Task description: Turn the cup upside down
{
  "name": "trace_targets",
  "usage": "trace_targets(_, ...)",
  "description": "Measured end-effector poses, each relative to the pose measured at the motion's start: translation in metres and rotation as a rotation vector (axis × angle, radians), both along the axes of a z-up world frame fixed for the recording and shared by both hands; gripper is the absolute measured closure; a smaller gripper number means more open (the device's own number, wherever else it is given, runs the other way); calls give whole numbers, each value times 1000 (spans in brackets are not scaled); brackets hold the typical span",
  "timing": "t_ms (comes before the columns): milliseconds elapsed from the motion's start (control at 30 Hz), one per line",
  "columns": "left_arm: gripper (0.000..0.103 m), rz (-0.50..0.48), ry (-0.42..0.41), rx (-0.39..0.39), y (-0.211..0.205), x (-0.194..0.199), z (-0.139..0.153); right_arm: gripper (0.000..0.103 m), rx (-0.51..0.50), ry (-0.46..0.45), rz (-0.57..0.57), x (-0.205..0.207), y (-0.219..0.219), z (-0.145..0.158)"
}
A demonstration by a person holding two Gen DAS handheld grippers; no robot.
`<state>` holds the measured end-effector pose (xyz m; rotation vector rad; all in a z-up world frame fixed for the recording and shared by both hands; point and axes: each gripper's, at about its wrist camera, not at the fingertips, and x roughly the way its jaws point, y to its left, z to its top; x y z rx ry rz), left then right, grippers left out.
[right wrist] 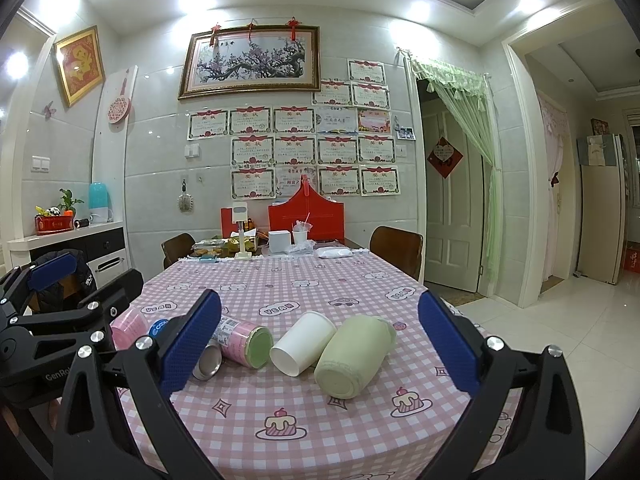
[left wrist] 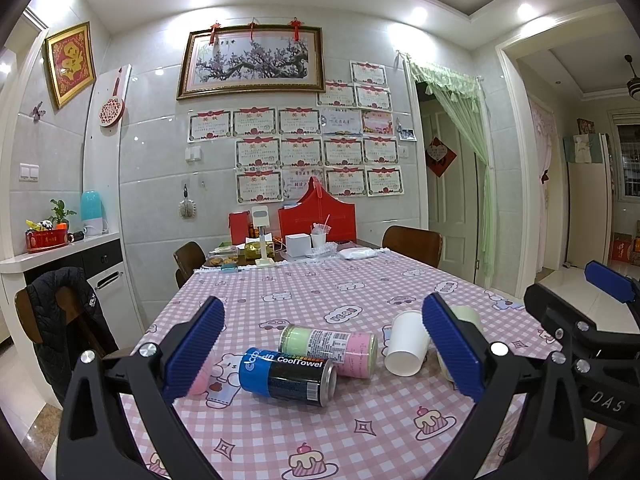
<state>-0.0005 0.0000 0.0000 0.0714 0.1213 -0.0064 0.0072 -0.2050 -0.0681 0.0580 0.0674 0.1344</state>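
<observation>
A white paper cup [left wrist: 406, 342] lies on its side on the pink checked tablecloth, mouth toward me; it also shows in the right wrist view [right wrist: 302, 342]. My left gripper [left wrist: 324, 354] is open and empty, above the near table edge, with the cup just inside its right finger. My right gripper [right wrist: 320, 350] is open and empty, and the cup lies between its fingers, farther out. A pale green bottle [right wrist: 354, 356] lies beside the cup on its right.
A blue and black CoolTowel can [left wrist: 288, 376] and a pink and green tube [left wrist: 330, 346] lie left of the cup. A small pink cup [right wrist: 128, 326] lies at the left. Boxes and a red bag [left wrist: 318, 216] stand at the table's far end. Chairs [left wrist: 412, 244] surround it.
</observation>
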Motion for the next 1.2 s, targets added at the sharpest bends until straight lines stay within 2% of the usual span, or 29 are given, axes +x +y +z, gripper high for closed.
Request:
trace_targets(900,5,0,4,-1,0,1,0,8,-3,3,-2,1,2,1)
trace_targets(1200,5,0,13,1,3,9,-12,8,-3,12,-1,3,3,2)
